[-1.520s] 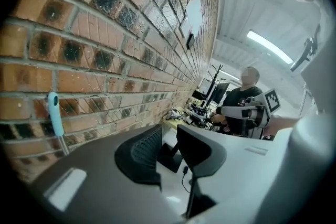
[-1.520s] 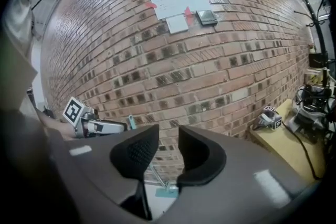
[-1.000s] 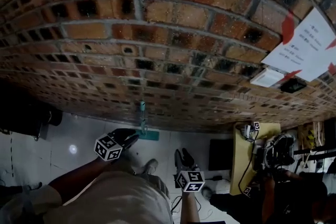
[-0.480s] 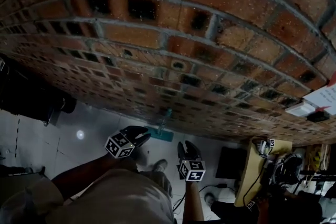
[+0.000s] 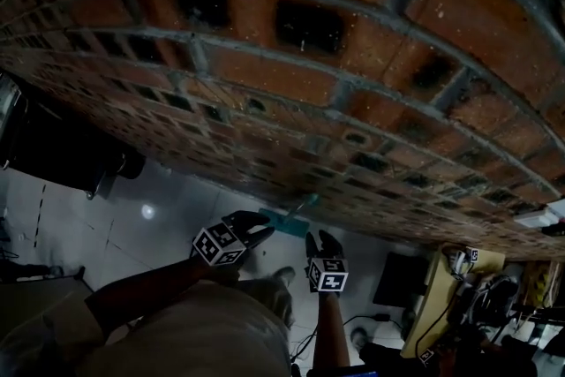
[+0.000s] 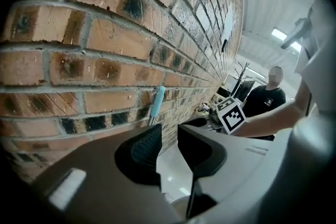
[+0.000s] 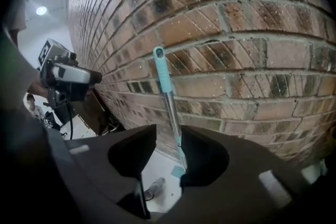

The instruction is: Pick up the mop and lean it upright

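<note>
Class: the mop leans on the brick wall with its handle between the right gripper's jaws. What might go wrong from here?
1. The right gripper is opening its jaws with the mop handle close against one of them. Drawing back could snag the handle and tip it off the brick wall.
2. The mop head rests on a glossy floor and may slide out.
3. The left gripper is open and empty, so nothing would catch a fall.

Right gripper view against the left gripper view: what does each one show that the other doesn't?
Only the right gripper view shows the mop's whole handle down to its teal head on the floor, plus a shoe. Only the left gripper view shows a person in a black shirt. Both show the brick wall and the handle's teal top end.
</note>
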The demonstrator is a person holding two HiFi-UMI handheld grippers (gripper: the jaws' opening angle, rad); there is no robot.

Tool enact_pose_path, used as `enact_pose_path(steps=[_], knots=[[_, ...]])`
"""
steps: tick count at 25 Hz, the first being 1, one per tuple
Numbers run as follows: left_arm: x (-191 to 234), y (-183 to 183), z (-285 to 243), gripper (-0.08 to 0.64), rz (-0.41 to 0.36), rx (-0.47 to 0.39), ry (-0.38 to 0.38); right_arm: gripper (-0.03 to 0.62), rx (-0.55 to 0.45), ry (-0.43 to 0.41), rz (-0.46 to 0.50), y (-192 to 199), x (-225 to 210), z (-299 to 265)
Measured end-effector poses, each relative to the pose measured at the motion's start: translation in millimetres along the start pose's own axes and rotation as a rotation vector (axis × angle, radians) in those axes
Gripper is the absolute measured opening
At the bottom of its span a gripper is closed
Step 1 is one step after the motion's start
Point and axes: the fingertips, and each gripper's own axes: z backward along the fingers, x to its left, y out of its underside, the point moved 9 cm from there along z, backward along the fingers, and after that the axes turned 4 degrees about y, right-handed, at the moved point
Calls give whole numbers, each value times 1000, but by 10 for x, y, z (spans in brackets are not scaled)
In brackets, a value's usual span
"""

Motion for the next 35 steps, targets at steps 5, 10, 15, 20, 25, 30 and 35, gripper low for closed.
enact_pose_path(steps=[5,10,15,20,25,30,35], knots=[[58,28,-34,107,-20,29,47,140,43,3,-22,203,-15,-327],[117,64,-43,107,-44,59,92,140,50,19,-13,300,1,-621],[175,75,-44,107,-75,85,131,153,74,43,-18,438,-36,-904],[184,61,-41,107,-105,92,166,175,102,56,-30,632,-79,-1185],[228,54,8,107,-123,104,178,175,148,83,-28,819,-119,-1448],[306,59,49,107,-119,111,174,175,169,103,-27,927,-170,-1659],[341,84,76,107,-117,121,178,175,205,115,-15,1032,-201,-1858]])
